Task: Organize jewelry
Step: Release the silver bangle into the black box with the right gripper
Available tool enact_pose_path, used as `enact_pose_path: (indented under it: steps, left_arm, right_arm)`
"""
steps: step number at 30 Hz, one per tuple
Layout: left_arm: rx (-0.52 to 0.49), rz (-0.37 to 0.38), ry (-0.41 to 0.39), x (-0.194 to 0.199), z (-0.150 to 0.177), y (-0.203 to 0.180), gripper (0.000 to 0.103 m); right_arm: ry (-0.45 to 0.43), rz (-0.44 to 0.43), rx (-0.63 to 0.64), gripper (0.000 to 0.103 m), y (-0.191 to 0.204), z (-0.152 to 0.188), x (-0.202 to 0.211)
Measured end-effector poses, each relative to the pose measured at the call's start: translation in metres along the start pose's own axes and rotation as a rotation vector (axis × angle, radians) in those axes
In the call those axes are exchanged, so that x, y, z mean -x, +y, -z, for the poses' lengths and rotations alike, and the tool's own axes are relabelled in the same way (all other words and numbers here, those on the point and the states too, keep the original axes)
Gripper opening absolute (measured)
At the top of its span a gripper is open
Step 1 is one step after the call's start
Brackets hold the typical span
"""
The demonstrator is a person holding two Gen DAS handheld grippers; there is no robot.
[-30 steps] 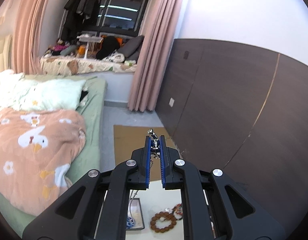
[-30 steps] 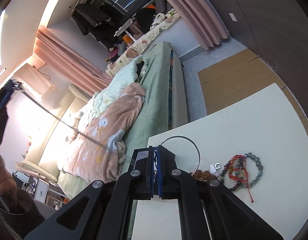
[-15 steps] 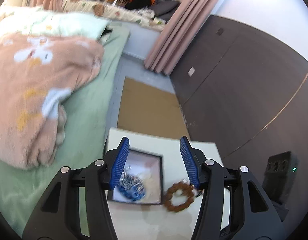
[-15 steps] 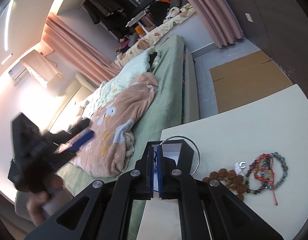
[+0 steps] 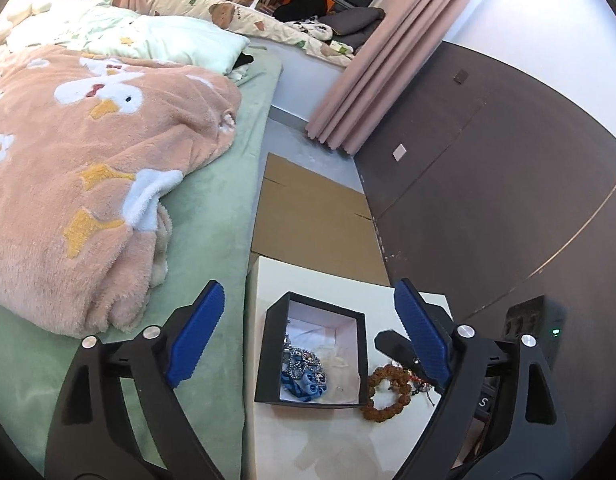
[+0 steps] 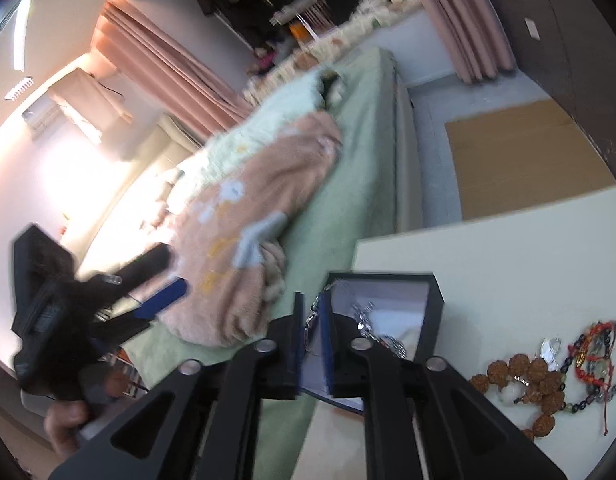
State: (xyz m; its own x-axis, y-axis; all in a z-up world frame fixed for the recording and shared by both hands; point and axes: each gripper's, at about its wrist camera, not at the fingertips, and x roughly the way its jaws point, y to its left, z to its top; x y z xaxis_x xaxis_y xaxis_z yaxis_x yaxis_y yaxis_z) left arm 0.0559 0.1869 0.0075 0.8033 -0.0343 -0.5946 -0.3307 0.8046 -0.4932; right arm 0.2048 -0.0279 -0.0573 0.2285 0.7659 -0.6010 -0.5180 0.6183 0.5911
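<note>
Because the black box (image 5: 310, 354) stands at the desk (image 5: 347, 440) edge beside the bed, the right gripper (image 6: 312, 334), jaws narrowly apart around something silvery, may push it off; the left gripper (image 5: 308, 336) hangs wide apart, empty, while the brown bead bracelet (image 5: 385, 387) waits just beside the box.

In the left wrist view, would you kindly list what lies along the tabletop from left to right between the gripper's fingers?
Black jewelry box holding a blue and silver jewelry piece → brown wooden bead bracelet → right gripper tip above the beads.
</note>
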Motion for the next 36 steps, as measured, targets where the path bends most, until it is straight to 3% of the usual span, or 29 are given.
enact_pose_path:
  steps: [1,2,10,13,22,24,26,29,36]
  left_arm:
    - [-0.002,-0.002,-0.003,0.001,0.001,-0.001,0.091]
    - [-0.006,-0.001,-0.004,0.001,0.001,-0.001,0.092]
    - [-0.038,0.007,0.017,-0.005,0.009,-0.015,0.092]
    - [-0.066,0.008,0.031,-0.009,0.016,-0.027,0.092]
    - [-0.152,0.021,0.088,-0.027,0.042,-0.065,0.092]
    - [-0.191,0.016,0.123,-0.034,0.051,-0.077,0.087]
    - [-0.207,0.012,0.157,-0.041,0.058,-0.083,0.074]
    - [-0.222,0.007,0.205,-0.052,0.071,-0.092,0.063]
    - [-0.281,-0.009,0.277,-0.072,0.103,-0.119,0.050]
  right_arm:
    - [-0.022,0.028,-0.011,0.060,-0.004,0.002,0.004]
    - [-0.038,0.041,-0.008,0.063,-0.005,0.002,0.007]
    - [-0.069,0.073,-0.047,0.065,-0.025,0.005,0.050]
    - [-0.084,0.106,-0.057,0.071,-0.033,0.006,0.068]
    - [-0.061,0.208,-0.155,0.071,-0.078,0.015,0.104]
    - [-0.051,0.221,-0.174,0.071,-0.086,0.018,0.107]
    - [-0.044,0.235,-0.190,0.071,-0.094,0.022,0.113]
    - [-0.032,0.259,-0.202,0.069,-0.104,0.025,0.118]
    - [-0.017,0.308,-0.250,0.054,-0.134,0.032,0.131]
